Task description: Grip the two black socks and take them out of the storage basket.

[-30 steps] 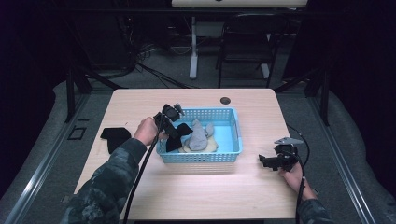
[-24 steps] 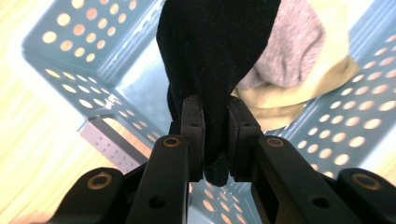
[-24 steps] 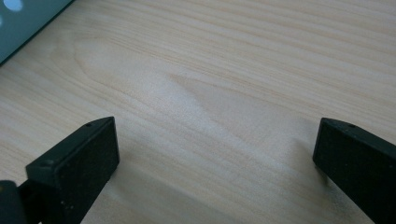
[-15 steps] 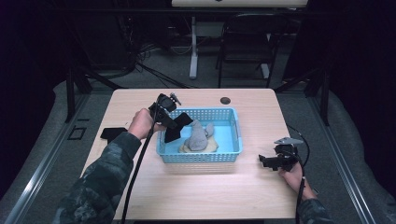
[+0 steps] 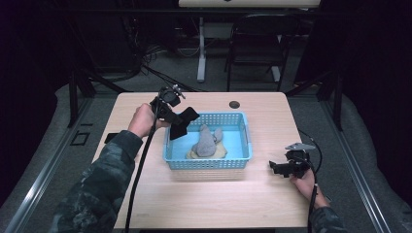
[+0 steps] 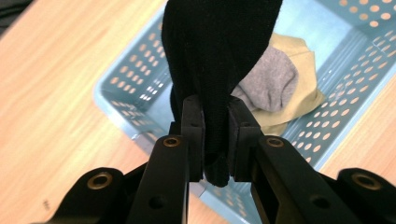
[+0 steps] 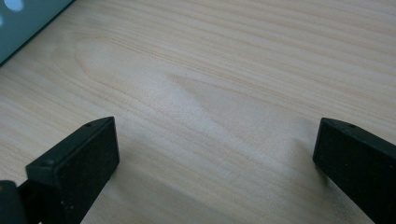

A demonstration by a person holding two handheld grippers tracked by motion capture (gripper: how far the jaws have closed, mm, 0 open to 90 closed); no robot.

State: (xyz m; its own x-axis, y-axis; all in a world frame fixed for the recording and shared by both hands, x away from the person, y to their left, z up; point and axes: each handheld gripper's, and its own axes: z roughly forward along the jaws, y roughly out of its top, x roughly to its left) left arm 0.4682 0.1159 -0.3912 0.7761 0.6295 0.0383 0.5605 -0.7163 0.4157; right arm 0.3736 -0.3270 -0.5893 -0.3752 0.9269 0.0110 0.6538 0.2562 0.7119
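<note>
The right claw (image 5: 284, 167) rests wide open on the counter (image 5: 218, 194) at about four o'clock from the basket (image 5: 209, 160). Farther off, the left claw (image 6: 215, 135) pinches a black cloth (image 6: 219, 56) by its edge; it looks soft, light and floppy. It now hangs higher, over the basket's ten o'clock corner.

A light blue basket (image 5: 243, 141), its walls dotted with round holes, sits on a pale wood-grain desk (image 5: 214, 194). Inside lie a grey cloth (image 5: 205, 143) and a mustard-yellow one (image 6: 299, 70). The black tongs (image 6: 215, 130) hold a black cloth (image 5: 180, 124) (sleeve (image 5: 97, 189): dark camouflage print).
</note>
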